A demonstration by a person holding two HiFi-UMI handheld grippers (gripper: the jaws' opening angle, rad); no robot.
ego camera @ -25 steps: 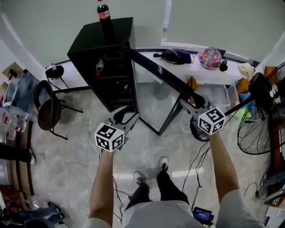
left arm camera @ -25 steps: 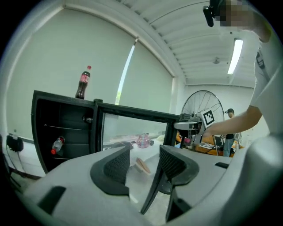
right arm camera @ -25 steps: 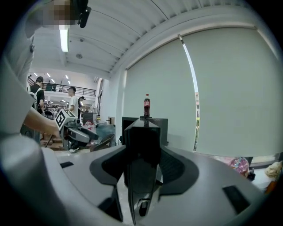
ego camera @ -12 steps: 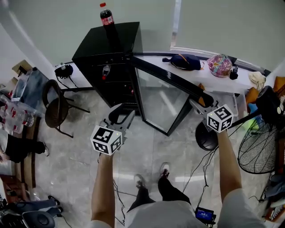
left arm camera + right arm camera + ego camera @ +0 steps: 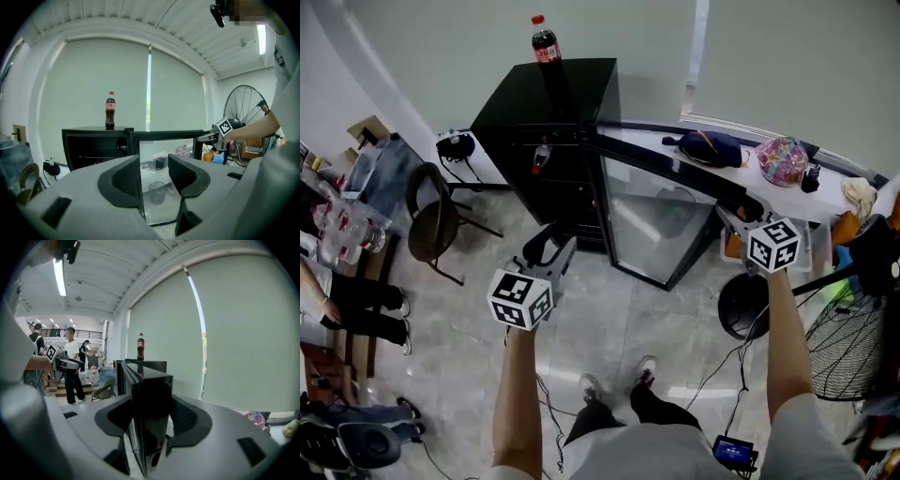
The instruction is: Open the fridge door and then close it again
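The black mini fridge [image 5: 553, 103] stands against the wall with a cola bottle [image 5: 546, 42] on top. Its glass door [image 5: 661, 225] is swung wide open toward the right. My right gripper [image 5: 733, 217] is shut on the door's free edge, which fills the gap between the jaws in the right gripper view [image 5: 152, 394]. My left gripper [image 5: 548, 239] hangs in front of the fridge, apart from it, open and holding nothing. Through its jaws the left gripper view looks at the glass door [image 5: 164, 140] and the dark open fridge interior [image 5: 93, 145].
A brown chair [image 5: 431, 225] stands left of the fridge. A white counter [image 5: 675, 155] with bags runs behind the door. A floor fan [image 5: 853, 347] and a round black base [image 5: 741, 305] are at the right. Packs of bottles [image 5: 342, 230] and people's legs are at the left. Cables lie by my feet.
The door has swung further open, with my right gripper carried along to the right on its edge. My left gripper has risen a little in front of the fridge.
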